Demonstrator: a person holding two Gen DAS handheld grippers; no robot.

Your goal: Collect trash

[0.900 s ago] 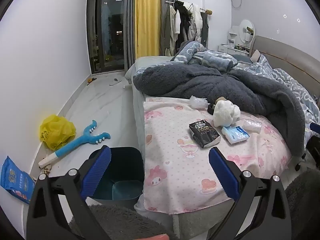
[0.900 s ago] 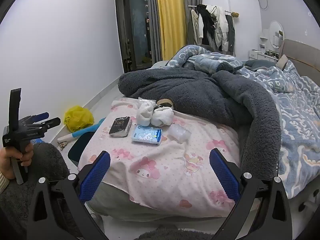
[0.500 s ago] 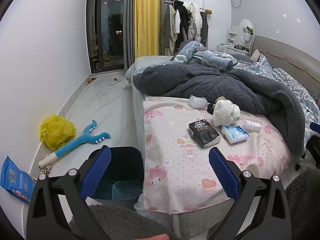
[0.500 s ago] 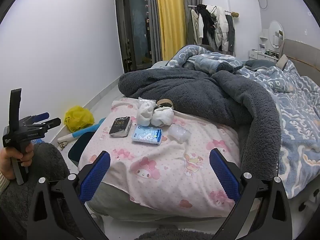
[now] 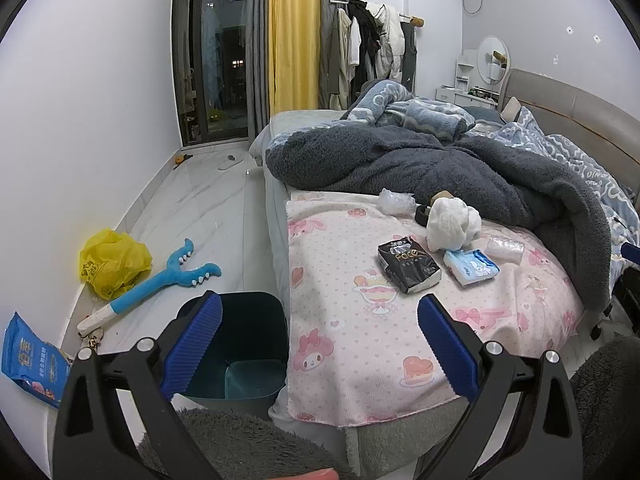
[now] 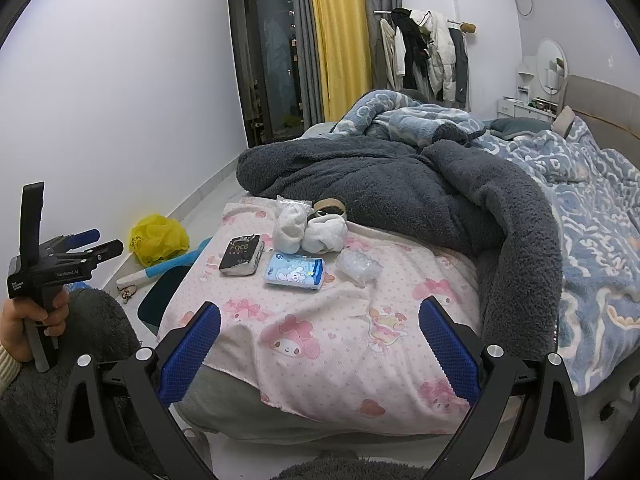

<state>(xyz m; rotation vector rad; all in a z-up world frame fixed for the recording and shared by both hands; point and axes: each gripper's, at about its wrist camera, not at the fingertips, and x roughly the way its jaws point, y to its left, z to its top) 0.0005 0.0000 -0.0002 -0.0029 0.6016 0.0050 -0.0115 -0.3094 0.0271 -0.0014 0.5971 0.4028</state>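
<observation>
Both tongs spread wide w/ nothing between them: left tongs (image 5: pixel 320 320) hang over the near edge of the bed, above a dark teal bin (image 5: pixel 244 352) on the floor; right tongs (image 6: pixel 320 332) hover over the pink cartoon-print sheet (image 6: pixel 340 352). Trash sits in a cluster on that sheet, well beyond both tongs: black tissue pack (image 6: pixel 241 255), blue-white tissue pack (image 6: pixel 295 271) just beside it, crumpled white wad (image 6: pixel 310 230) behind, clear plastic wrap (image 6: pixel 358 267) to the right, tape roll (image 6: pixel 330 206) near the grey fleece blanket (image 6: pixel 400 192). On the floor by the wall: yellow bag (image 5: pixel 114 262), blue toy grabber (image 5: pixel 160 280), blue snack packet (image 5: pixel 32 364).
</observation>
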